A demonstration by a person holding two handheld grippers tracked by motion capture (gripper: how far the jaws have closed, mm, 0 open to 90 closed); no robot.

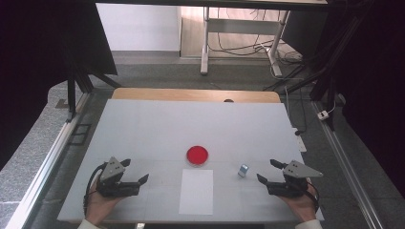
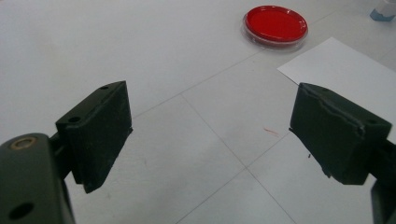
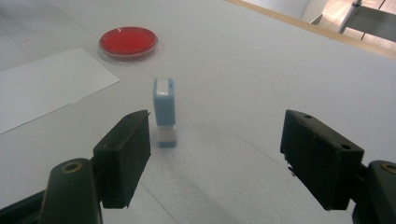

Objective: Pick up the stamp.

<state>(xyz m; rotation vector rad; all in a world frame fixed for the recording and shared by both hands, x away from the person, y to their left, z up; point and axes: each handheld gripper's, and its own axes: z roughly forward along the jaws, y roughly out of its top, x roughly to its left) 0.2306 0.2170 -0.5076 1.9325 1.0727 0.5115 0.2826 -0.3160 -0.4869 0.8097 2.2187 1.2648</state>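
Both tongs rest spread and empty near the bench's front edge: left tongs point(image 1: 133, 172), right tongs point(image 1: 268, 171). The stamp point(image 3: 164, 112) stands upright just ahead of the right tongs, beside the paper point(image 1: 197, 191), with the red pad point(image 1: 197, 155) behind. Probably pre-grasp; next, the right tongs straddle the stamp and clamp

In the left gripper view, the little blue stamp point(image 2: 384, 10) sits far ahead of the jaws, and the picture's top corner cuts most of it off. The white paper point(image 2: 348, 70) runs off the right edge. In the high view the stamp point(image 1: 243, 170) is too small to make out.
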